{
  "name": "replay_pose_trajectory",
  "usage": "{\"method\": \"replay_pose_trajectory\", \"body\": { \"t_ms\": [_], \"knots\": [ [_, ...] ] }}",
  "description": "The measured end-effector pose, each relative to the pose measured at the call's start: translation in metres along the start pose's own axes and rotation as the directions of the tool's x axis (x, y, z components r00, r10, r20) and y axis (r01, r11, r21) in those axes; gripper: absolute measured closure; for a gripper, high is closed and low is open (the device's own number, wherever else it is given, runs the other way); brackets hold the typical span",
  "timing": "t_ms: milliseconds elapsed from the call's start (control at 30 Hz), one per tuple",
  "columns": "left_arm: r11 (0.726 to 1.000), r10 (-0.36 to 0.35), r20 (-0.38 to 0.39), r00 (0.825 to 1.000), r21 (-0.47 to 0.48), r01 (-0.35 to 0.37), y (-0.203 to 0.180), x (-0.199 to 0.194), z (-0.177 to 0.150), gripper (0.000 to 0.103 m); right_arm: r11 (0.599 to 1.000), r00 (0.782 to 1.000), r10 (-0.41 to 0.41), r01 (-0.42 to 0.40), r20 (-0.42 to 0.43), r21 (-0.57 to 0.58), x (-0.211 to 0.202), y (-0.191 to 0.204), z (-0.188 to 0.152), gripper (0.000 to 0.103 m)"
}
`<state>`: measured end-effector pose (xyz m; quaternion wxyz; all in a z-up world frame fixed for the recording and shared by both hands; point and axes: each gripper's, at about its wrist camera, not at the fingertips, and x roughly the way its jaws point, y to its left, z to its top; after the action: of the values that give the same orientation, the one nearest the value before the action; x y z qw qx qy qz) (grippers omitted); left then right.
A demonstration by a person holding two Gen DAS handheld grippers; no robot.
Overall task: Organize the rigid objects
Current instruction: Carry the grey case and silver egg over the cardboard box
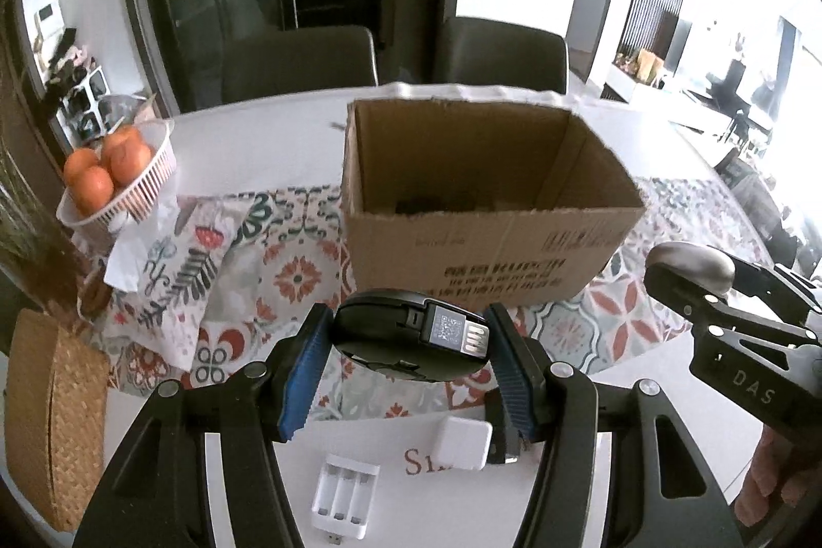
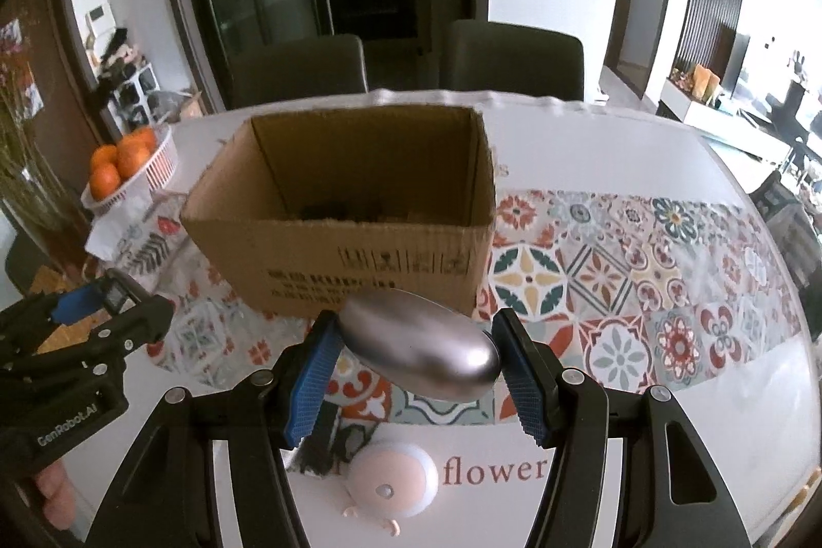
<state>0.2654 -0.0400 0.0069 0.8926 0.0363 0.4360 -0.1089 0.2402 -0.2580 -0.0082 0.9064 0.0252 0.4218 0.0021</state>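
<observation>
My left gripper (image 1: 408, 355) is shut on a black computer mouse (image 1: 406, 340), underside up with a grey label, held above the table in front of an open cardboard box (image 1: 488, 250). In the right wrist view my right gripper (image 2: 416, 360) is shut on a smooth metal oval object (image 2: 421, 350), also lifted before the same box (image 2: 334, 250). The right gripper with its metal oval (image 1: 691, 263) shows at the right of the left wrist view. Dark items lie at the box bottom, unclear. On the table below lie a white battery charger (image 1: 344, 494), a white adapter (image 1: 462, 442) and a pink round gadget (image 2: 393, 478).
A white basket of oranges (image 1: 149, 178) stands at the back left beside a woven box (image 1: 51, 419). A patterned tile runner (image 2: 642, 270) crosses the white table. Two dark chairs (image 2: 514, 57) stand behind the table's far edge. A small dark item (image 2: 323, 440) lies under the right gripper.
</observation>
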Motion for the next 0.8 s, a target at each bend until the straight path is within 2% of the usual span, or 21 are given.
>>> {"method": "replay_pose_trajectory", "body": {
  "t_ms": [467,800],
  "knots": [
    [1.0,-0.004,0.072,0.997,0.031,0.002,-0.012,-0.019,0.031,0.044,0.999,0.997,0.025,-0.026,0.068,0.021,-0.015,-0.01,0.028,0.041],
    [1.0,-0.021,0.095,0.995,0.014,0.02,-0.012,-0.017,0.057,0.044,0.999,0.994,0.04,-0.043,0.097,0.029,-0.018,-0.014,0.051,0.041]
  ]
}}
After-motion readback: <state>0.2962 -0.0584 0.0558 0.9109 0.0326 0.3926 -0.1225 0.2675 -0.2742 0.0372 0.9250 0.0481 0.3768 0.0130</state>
